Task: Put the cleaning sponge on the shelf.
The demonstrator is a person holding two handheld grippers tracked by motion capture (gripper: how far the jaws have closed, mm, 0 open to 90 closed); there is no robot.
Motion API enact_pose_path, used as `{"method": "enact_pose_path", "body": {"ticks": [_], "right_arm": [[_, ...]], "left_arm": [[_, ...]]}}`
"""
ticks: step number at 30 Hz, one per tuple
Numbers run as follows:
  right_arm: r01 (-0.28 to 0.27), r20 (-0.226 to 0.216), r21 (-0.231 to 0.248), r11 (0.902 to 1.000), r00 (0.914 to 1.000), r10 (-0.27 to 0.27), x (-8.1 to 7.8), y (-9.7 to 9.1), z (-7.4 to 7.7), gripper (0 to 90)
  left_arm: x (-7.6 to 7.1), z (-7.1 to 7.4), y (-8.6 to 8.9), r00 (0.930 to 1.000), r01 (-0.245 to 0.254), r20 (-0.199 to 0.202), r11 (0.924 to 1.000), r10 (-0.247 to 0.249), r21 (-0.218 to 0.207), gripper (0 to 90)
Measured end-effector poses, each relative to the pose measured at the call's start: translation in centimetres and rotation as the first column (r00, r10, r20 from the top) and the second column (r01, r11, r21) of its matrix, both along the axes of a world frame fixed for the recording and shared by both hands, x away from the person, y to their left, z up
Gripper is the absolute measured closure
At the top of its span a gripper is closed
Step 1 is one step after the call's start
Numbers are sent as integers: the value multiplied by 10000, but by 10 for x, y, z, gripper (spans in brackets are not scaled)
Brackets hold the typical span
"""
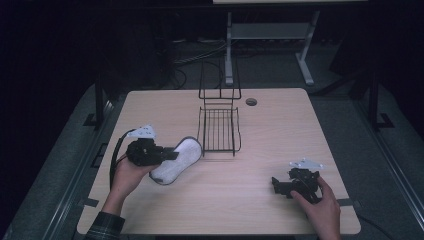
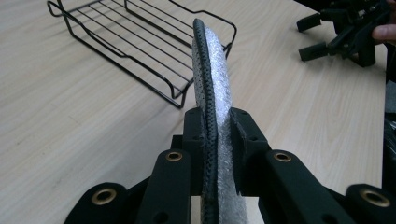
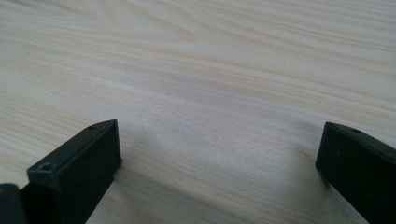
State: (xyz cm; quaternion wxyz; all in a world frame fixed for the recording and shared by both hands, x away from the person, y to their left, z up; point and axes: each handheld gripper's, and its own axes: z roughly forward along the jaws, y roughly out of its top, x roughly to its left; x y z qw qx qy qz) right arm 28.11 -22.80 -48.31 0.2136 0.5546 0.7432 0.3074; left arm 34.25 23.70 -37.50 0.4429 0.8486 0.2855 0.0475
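Note:
A flat white padded insole with a black rim is clamped on edge in my left gripper, held just above the table's left half. In the left gripper view the insole stands upright between the two jaws of the left gripper, its tip reaching toward the black wire rack. My right gripper rests low at the table's front right, open with nothing between its jaws. The right gripper hangs over bare wood. It also appears as the right gripper far off in the left gripper view.
The wire rack sits mid-table, just right of the insole, with an upright wire frame at its far end. A round cable hole lies near the back edge. A metal stand is on the floor beyond the table.

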Motion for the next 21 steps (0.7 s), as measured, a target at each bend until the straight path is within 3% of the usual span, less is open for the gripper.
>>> {"method": "enact_pose_path", "body": {"ticks": [21], "right_arm": [[-8, 7, -4, 10000, 10000, 8, 0, 0, 0, 0]], "left_arm": [[31, 7, -24, 9999, 102, 135, 9999, -104, 121, 772]]}}
